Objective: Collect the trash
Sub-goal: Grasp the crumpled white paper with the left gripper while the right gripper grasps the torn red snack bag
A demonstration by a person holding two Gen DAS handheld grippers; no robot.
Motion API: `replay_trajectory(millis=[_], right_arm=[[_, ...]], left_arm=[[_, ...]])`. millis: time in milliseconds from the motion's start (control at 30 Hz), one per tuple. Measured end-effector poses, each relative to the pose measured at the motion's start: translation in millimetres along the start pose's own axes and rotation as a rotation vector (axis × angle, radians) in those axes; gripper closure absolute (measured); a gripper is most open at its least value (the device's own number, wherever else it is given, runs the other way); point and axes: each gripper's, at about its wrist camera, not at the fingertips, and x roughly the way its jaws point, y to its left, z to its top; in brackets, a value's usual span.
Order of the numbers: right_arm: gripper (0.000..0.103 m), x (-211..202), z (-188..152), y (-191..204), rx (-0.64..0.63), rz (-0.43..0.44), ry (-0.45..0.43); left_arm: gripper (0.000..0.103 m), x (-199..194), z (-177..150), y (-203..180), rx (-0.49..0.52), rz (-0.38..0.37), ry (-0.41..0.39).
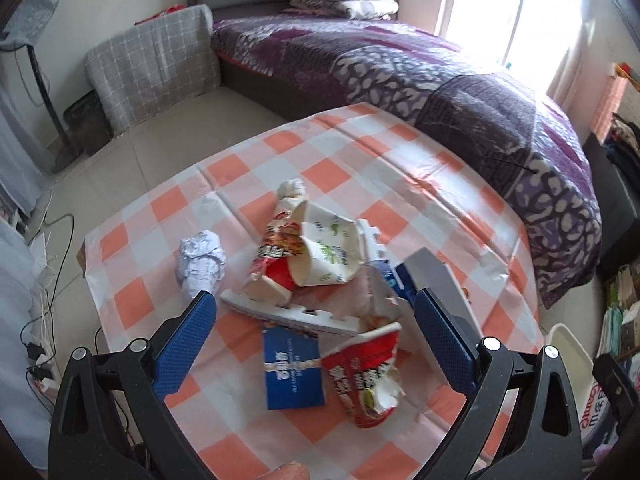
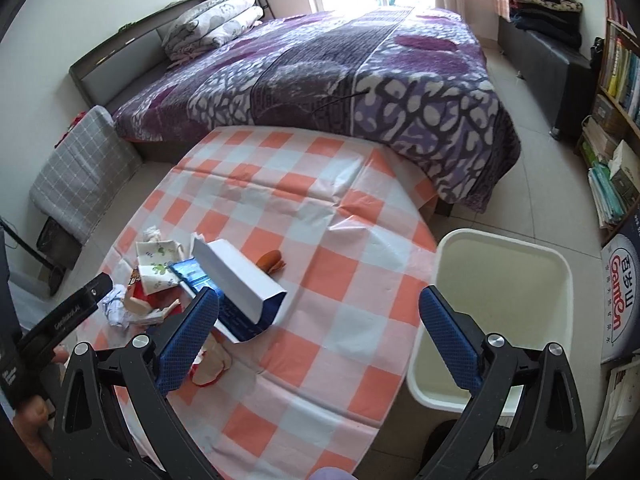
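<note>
Bedroom scene, listed from largest item to smallest. A bed under a purple patterned blanket fills the background. In front of it stands a table under an orange-and-white checked tablecloth. Beside the table's right edge sits a cream plastic trash bin; against the shelving behind it leans a dark item printed "Ganten" in red.

The trash lies heaped on the left part of the cloth. It comprises a blue-and-white carton lying on its side with one end open; a flattened blue box bearing white characters too small to read; a torn red noodle cup with white lettering; a crushed white paper cup with green print; a crumpled red snack wrapper; and a ball of crumpled white paper.

The left gripper hovers over the heap, jaws spread wide and holding nothing. The right gripper is likewise spread and empty, its left finger near the carton.
</note>
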Motion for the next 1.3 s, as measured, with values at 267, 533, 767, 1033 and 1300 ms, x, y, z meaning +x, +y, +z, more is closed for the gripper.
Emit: replay_trajectory(millis=[267,533,767,1033,1300], right_arm=[[0.007,61,-11,31,-0.021,0.118,0.169],[0.007,93,-24,80,-0.105,0.267,0.353],[0.007,107,-37,100,-0.162,0.286,0.431],[0.007,132,-48,114,-0.185,0.264,0.464],[0.011,138,-55,133,-0.231,0.278,0.468]], left_arm=[[0.007,66,27,98,-0.168,0.033,0.269],[0.007,106,27,132,-0.327,-0.003,0.359],[0.008,132,29,135,-0.345,-0.005,0.39],[0.055,143,23,143,-0.352,-0.019,0.435],[0.057,98,46,135,-0.276,-0.062,0.318]])
